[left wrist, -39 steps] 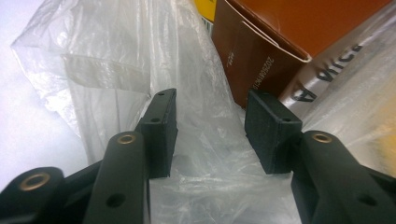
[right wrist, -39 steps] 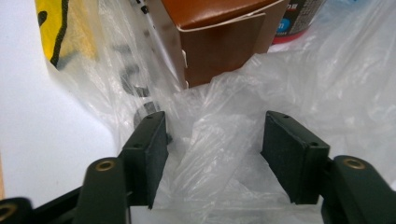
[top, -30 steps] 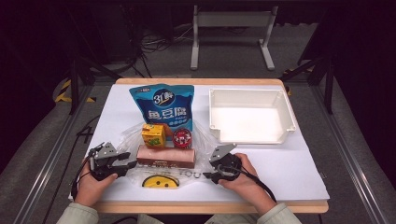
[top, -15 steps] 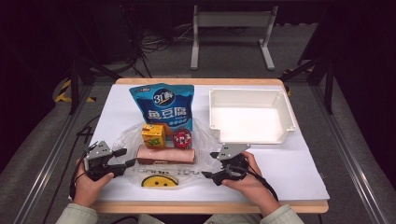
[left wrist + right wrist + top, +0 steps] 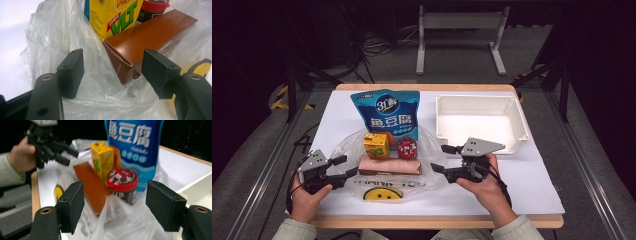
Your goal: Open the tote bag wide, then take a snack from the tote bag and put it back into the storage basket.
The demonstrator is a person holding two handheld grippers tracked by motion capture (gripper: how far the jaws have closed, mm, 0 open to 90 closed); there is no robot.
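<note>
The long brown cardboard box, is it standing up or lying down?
Lying down. The long brown cardboard box lies flat on its long side on the clear plastic bag, in front of the upright yellow juice carton.

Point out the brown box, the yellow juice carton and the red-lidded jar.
brown box (image 5: 147,40), left gripper view, top face.
yellow juice carton (image 5: 376,144), high view, front face.
red-lidded jar (image 5: 122,177), right gripper view, lid.

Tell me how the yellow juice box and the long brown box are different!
The yellow juice box stands upright, while the long brown box lies flat on its side. The juice box is bright yellow with green letters; the brown box is plain reddish brown. The juice box is short and chunky, the brown box long and slim. Both are cardboard boxes sitting on the clear plastic bag, close beside each other.
</note>
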